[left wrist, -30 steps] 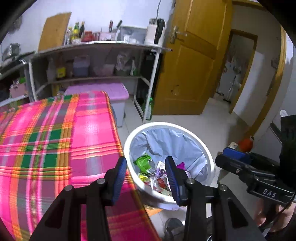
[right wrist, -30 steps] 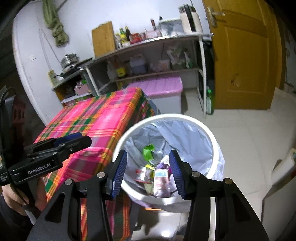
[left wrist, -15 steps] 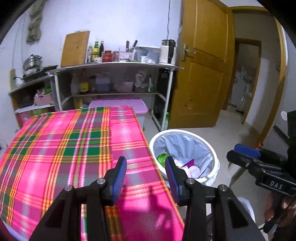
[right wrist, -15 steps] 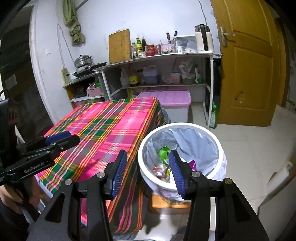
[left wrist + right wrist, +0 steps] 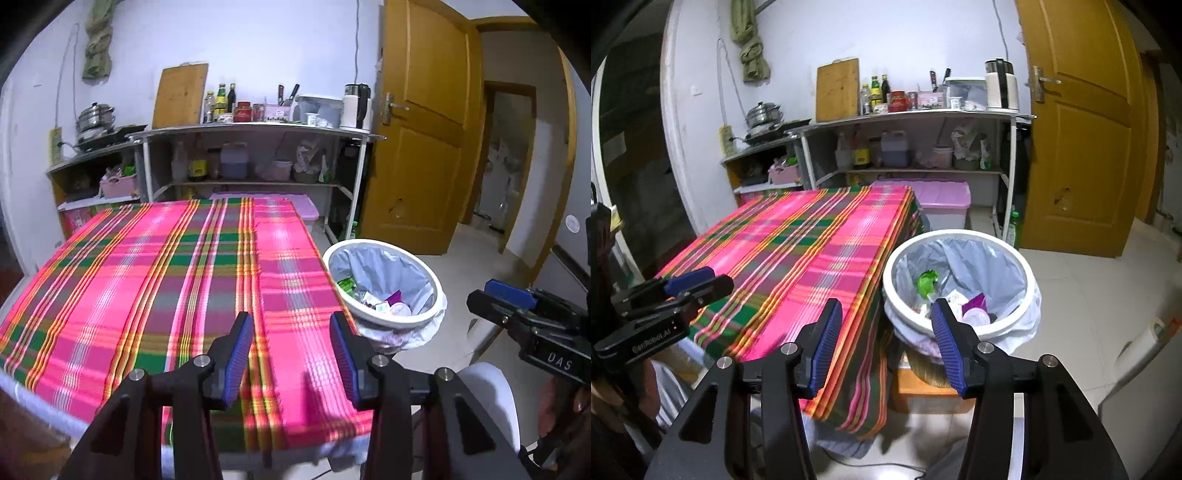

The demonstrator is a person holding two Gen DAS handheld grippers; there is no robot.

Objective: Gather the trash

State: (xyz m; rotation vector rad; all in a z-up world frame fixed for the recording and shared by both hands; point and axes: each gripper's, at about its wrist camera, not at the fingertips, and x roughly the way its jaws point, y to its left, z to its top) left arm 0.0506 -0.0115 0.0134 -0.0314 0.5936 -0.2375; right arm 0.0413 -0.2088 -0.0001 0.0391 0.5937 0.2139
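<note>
At the right centre of the left wrist view, a white trash bin (image 5: 384, 284) lined with a pale blue-grey bag is seen on the floor just beside the right edge of the surface (image 5: 166, 280), which is covered by a pink, green and orange plaid cloth. Inside the bin (image 5: 960, 284), a green wrapper (image 5: 927, 278), a purple packet (image 5: 975, 304) and other scraps are gathered. The left gripper (image 5: 291, 354) is held above the near part of the cloth, its blue pads spread apart with nothing between them. The right gripper (image 5: 886, 339) is held over the cloth's corner and the bin's near rim; its jaws have just been opening and nothing is gripped.
</note>
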